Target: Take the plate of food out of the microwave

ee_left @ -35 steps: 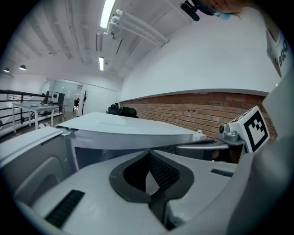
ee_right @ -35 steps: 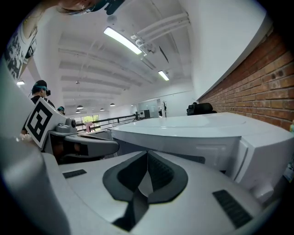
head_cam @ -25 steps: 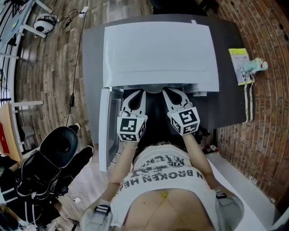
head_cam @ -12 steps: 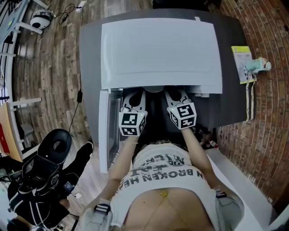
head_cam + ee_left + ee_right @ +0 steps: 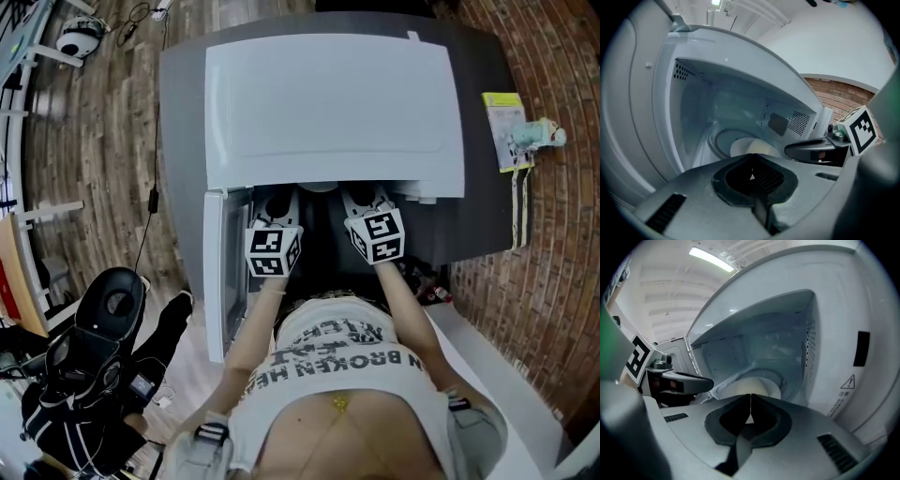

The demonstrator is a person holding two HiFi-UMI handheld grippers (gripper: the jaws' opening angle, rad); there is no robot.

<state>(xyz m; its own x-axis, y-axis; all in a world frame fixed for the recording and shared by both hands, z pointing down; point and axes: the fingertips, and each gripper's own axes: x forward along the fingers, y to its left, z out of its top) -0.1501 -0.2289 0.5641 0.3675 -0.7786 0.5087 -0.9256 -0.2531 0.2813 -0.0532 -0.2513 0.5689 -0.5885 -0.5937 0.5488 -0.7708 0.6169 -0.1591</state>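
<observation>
Lowering left tool (image 5: pixel 751 156) and right tool (image 5: pixel 750 396)

The left hand-held gripper (image 5: pixel 751 156) has its jaws together, empty. The right hand-held gripper (image 5: pixel 750 396) likewise. Both point forward and downward, side by side.

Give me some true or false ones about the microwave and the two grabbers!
The microwave has its door open. True.
The plate sits on the counter. False: it is inside the microwave.
The left gripper has its jaws together. True.
The right gripper grips the plate. False: its jaws are shut on nothing, short of the plate.
</observation>
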